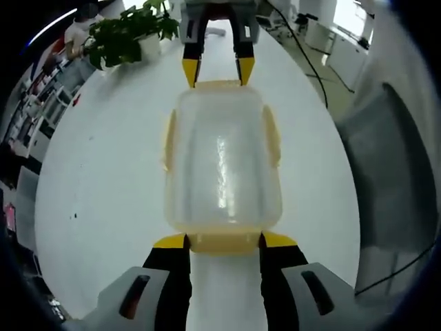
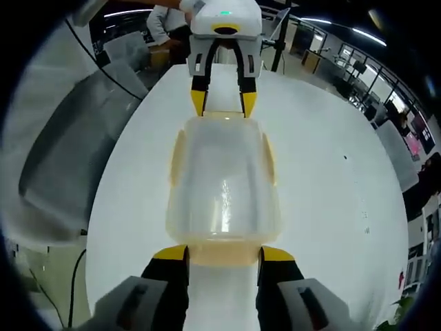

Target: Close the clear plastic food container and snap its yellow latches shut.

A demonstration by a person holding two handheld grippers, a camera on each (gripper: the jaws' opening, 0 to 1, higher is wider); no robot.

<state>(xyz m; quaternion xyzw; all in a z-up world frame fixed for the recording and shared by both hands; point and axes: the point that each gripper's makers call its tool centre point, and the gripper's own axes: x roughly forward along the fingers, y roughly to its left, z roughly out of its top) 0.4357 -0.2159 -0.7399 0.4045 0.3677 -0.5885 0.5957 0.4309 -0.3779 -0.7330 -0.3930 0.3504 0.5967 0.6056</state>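
Item: clear plastic food container (image 1: 222,162), lid seated on top, standing on the white round counter (image 1: 103,179) well in from every edge, lengthwise between the two tools. Yellow latches: one at each short end, one along each long side (image 1: 271,134); whether any has clicked home cannot be told. Left tongs (image 1: 224,240): parted to about the width of the end latch (image 1: 224,241), yellow tips flanking it at the container's near end, touching or just beside it, gripping nothing that can be confirmed. Right tongs (image 2: 222,254): the same stance at the opposite end, tips either side of that end latch (image 2: 224,254), likewise parted; seen from the left gripper view they stand at the far end (image 1: 218,70). Risks, as judged: the container is light and the counter smooth, so uneven pressing from the two ends could slide or tip it; a tip slipping off a latch could leave it half-caught; a lid slightly askew would stop the side latches seating. Also present: potted plant (image 1: 127,34) near the far counter edge; grey chair (image 2: 65,155) beside the counter.
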